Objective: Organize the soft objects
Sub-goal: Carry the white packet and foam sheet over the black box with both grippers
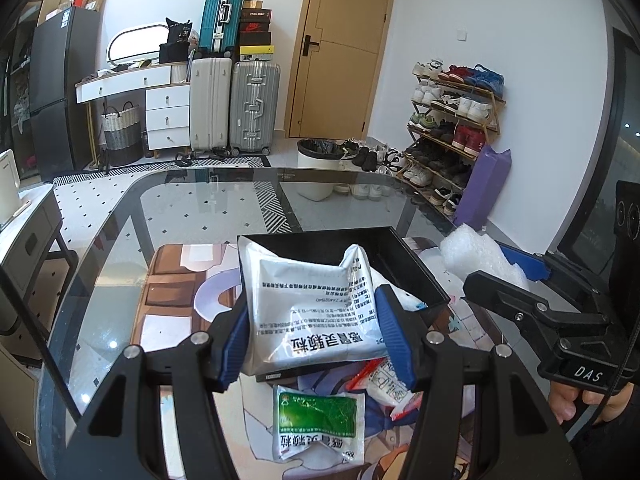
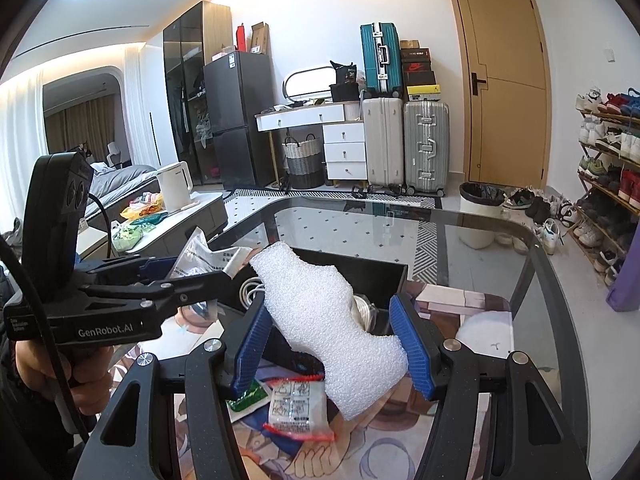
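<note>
Between the blue fingers (image 1: 394, 332) of the left gripper (image 1: 316, 336) a large white sachet bag (image 1: 312, 308) is clamped, held just above the near wall of the black box (image 1: 404, 256). The right gripper (image 2: 336, 344) is closed on a piece of white foam (image 2: 332, 320), likewise held over the box, whose inside already shows a coiled white cable (image 2: 250, 290).

Several slips are judged possible. The bag is limp and pinched only at its lower sides, so it could sag or slide out before the box is cleared. The foam is light and springy and could catch on the rim or bounce out when released. Both grippers are crowded over one opening, so a collision, or one item knocking the other aside, is a risk.

Counted: two grippers, each loaded; one box; one bag and one foam piece in the air. On the patterned mat (image 1: 176, 280) covering the glass surface (image 1: 192, 208), two packets are left: one green-labelled sachet (image 1: 318, 424) and one red-edged packet (image 2: 298, 408).
</note>
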Motion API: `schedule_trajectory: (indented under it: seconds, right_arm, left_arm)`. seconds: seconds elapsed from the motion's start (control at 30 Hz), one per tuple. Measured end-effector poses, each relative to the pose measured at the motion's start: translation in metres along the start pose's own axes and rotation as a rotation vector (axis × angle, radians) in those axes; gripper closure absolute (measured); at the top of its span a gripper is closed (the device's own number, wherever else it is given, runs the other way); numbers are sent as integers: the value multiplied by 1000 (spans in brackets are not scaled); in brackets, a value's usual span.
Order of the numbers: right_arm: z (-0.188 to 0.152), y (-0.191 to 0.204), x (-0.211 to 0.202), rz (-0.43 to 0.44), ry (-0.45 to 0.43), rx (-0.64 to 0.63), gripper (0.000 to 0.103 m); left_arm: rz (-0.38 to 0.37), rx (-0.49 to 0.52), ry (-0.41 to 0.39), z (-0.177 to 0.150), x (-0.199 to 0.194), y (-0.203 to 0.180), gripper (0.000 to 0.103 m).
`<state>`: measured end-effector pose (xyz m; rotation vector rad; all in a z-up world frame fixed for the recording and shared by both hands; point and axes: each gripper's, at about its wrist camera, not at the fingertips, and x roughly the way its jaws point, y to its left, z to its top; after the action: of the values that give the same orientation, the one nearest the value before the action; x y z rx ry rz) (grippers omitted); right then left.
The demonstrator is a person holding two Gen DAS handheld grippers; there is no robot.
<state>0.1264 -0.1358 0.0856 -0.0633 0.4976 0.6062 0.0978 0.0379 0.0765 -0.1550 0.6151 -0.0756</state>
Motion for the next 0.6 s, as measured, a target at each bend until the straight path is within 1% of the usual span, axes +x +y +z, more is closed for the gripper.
schedule_trajectory:
  seconds: [0.27,0.6]
  right_arm:
    - [10,-3,14,1,8,-6,41]
    - [14,-13,39,10,32,15,41]
  left_arm:
    - [0,-11,11,6,14,2,45]
    - [-7,-43,40,8,32,6,45]
